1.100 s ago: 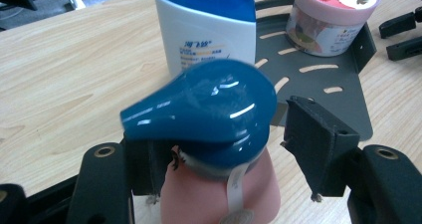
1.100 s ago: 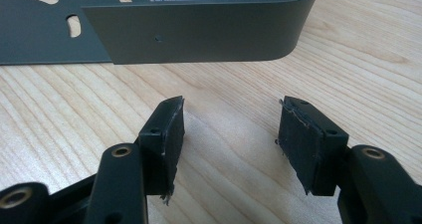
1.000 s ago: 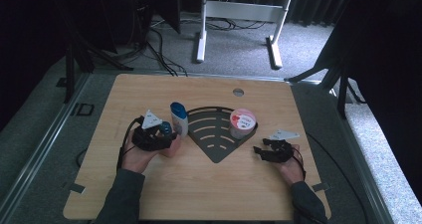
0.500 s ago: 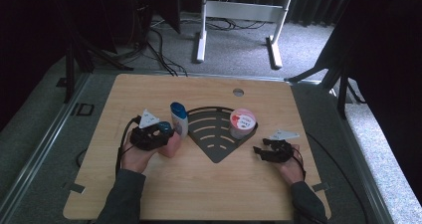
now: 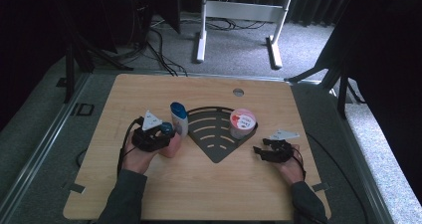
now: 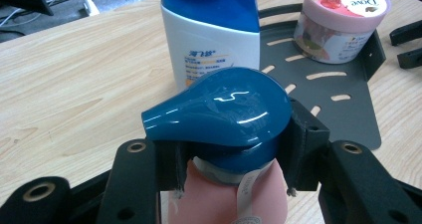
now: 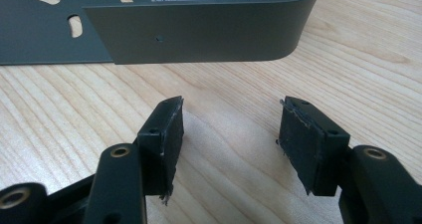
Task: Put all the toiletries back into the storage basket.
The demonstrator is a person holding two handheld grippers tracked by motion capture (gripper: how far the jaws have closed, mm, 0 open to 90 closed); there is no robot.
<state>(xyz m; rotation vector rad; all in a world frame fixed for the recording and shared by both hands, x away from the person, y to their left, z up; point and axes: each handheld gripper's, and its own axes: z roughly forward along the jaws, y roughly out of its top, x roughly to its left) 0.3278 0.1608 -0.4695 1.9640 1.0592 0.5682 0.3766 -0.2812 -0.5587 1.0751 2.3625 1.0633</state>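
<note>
A pink pump bottle [image 5: 170,148] with a glossy blue pump head [image 6: 224,109] stands at the left of the table. My left gripper [image 5: 166,134] is shut on it just under the pump head, and its jaws have just been closing around it. The pads [image 6: 304,149] press on both sides of the neck. Behind it stands a white bottle with a blue cap [image 5: 179,118]. My right gripper [image 5: 259,152] rests open on the wood by the right corner of the dark slotted tray [image 5: 214,147], with nothing between its pads [image 7: 166,134].
A pink-lidded jar [image 5: 242,123] sits in the right corner of the tray, close behind the tray's wall [image 7: 199,30]. The white bottle [image 6: 214,40] stands just beyond the pump head. A cable hole [image 5: 238,91] lies near the table's far edge.
</note>
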